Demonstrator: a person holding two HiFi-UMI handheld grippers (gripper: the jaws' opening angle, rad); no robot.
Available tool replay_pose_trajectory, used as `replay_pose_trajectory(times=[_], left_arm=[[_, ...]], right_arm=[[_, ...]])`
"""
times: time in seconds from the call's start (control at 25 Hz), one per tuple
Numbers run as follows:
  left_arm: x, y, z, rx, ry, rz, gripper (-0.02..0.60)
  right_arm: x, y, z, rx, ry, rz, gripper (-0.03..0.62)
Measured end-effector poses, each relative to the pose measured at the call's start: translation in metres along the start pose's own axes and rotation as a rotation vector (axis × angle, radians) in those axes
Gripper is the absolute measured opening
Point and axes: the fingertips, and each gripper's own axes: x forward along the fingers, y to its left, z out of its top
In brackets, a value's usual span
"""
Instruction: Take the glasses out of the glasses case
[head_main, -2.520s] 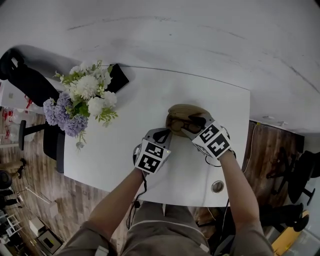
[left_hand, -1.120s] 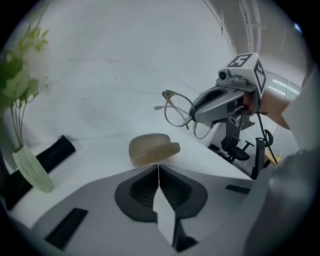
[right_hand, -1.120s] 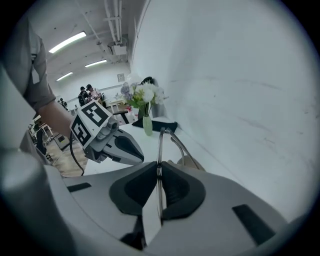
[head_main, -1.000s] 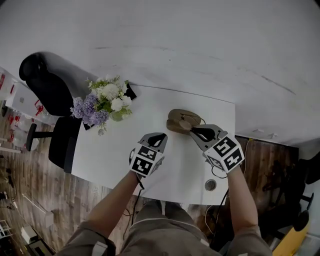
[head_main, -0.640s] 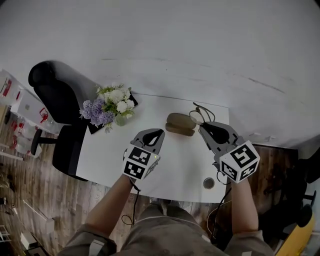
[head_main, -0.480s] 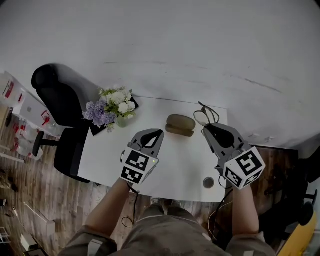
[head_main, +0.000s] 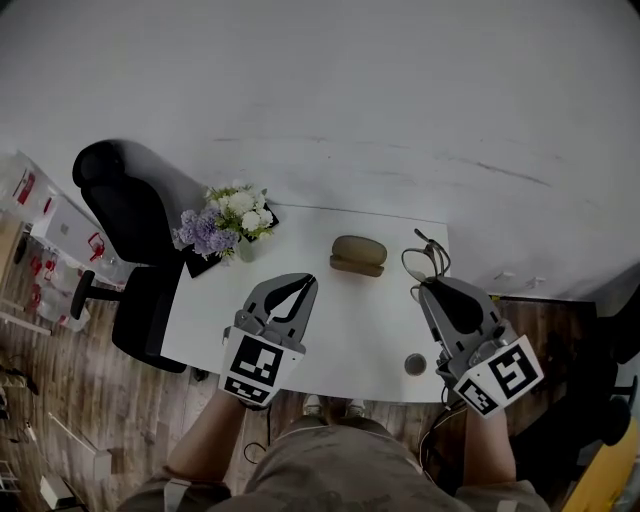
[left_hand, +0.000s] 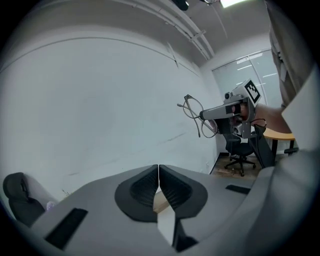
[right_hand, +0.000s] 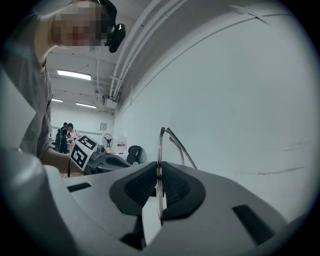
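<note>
Right tool (right_hand: 159, 186) is clamped on the rim of the thin wire glasses (right_hand: 172, 142), up in the air clear of the case (head_main: 358, 254) on the surface (head_main: 350, 330), left tool (left_hand: 158, 182) pinched together holding nothing; they look light, bendy and fragile, so gripping frame rather than lens seems safest.

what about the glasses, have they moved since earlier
Yes. The glasses have left the glasses case and now hang to its right, clamped in the right gripper.

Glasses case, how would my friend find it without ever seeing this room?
Find the big white table. Near its far edge, right of the flowers, lies the glasses case. It is the only brown, rounded lump there.
</note>
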Motion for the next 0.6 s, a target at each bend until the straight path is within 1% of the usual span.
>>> replay_pose_trajectory(times=[0.08, 0.16, 0.24, 0.44, 0.6], left_arm=[[-0.01, -0.002, 0.008, 0.01, -0.027, 0.023, 0.02], [-0.021, -0.003, 0.012, -0.003, -0.049, 0.039, 0.02], [-0.03, -0.006, 0.013, -0.018, -0.058, 0.046, 0.02], [-0.042, -0.01, 0.006, -0.052, -0.042, 0.063, 0.02], [-0.043, -0.013, 0.002, -0.074, -0.029, 0.062, 0.02]], right_arm=[[-0.009, 0.007, 0.0, 0.003, 0.0, -0.006, 0.051], [-0.016, 0.013, -0.002, 0.015, -0.001, -0.01, 0.051], [-0.022, 0.018, -0.006, 0.049, -0.003, -0.007, 0.051], [-0.03, 0.024, -0.02, 0.101, 0.015, 0.001, 0.051], [-0.029, 0.028, -0.028, 0.106, 0.028, 0.007, 0.051]])
